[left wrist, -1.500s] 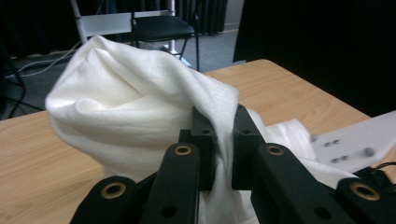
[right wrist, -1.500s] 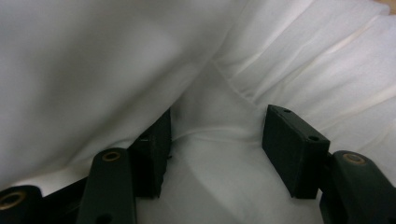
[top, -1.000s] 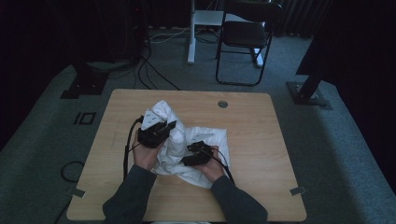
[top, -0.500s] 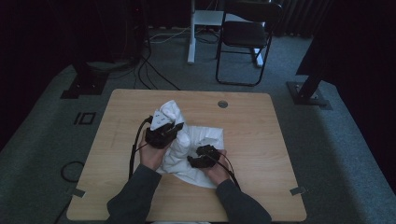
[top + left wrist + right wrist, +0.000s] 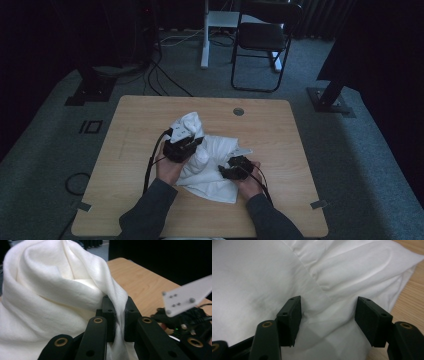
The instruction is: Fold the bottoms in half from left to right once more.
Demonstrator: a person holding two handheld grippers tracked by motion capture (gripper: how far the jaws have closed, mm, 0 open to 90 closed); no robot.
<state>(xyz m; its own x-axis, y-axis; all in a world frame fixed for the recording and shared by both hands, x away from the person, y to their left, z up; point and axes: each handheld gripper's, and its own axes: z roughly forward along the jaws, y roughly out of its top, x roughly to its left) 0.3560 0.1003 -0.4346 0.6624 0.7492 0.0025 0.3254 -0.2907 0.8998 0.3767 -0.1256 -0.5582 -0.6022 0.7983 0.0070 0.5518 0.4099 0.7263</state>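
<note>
A crumpled white cloth lies mid-table on the wooden table. My left gripper is shut on a raised fold of it. In the left gripper view the cloth bulges up to the left, with a thin pleat pinched between that gripper's pads. My right gripper rests on the cloth's near right part. In the right gripper view its jaws straddle a flat wrinkle of cloth. They have just been closing, and a wide gap remains between the pads.
A round grommet hole sits near the table's far edge. Beyond the table stand a black chair and a white desk leg. Cables run over the floor at the back left. The right gripper's grey plate is close to the left one.
Both hands have shifted slightly to the right and nearer the person. The right gripper has sunk onto the cloth. The left gripper still holds the raised fold.
</note>
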